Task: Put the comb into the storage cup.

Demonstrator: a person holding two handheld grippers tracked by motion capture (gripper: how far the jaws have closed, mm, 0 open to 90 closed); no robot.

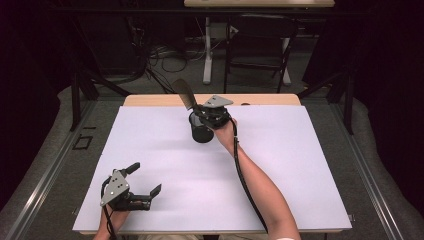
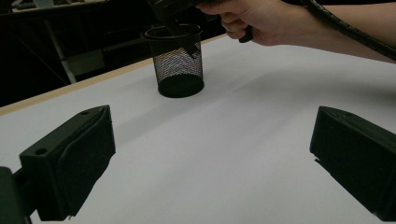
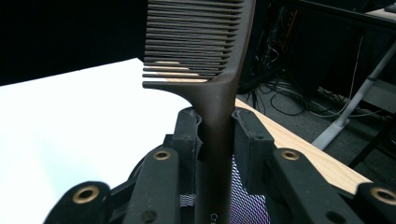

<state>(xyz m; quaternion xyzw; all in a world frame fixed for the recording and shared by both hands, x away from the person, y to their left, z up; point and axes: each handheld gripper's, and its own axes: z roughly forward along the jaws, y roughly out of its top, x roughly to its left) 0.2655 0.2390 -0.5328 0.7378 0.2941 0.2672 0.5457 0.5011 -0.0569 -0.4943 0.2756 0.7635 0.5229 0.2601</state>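
I see a dark brown comb (image 3: 205, 56); the cup (image 2: 179, 60) under it is black wire mesh, a fine grid pattern; both tongs are black, the left tongs (image 1: 147, 181) carrying a grey plate; the counter (image 1: 165, 165) shows plain white, with a light wood strip along its far edge.

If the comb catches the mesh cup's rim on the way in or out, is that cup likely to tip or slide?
Probably yes. The cup is open wire mesh, so likely light. It stands tall on a narrow base on the smooth white table, with nothing bracing it. The comb, clamped in the right gripper, looks stiff enough to lever it over.
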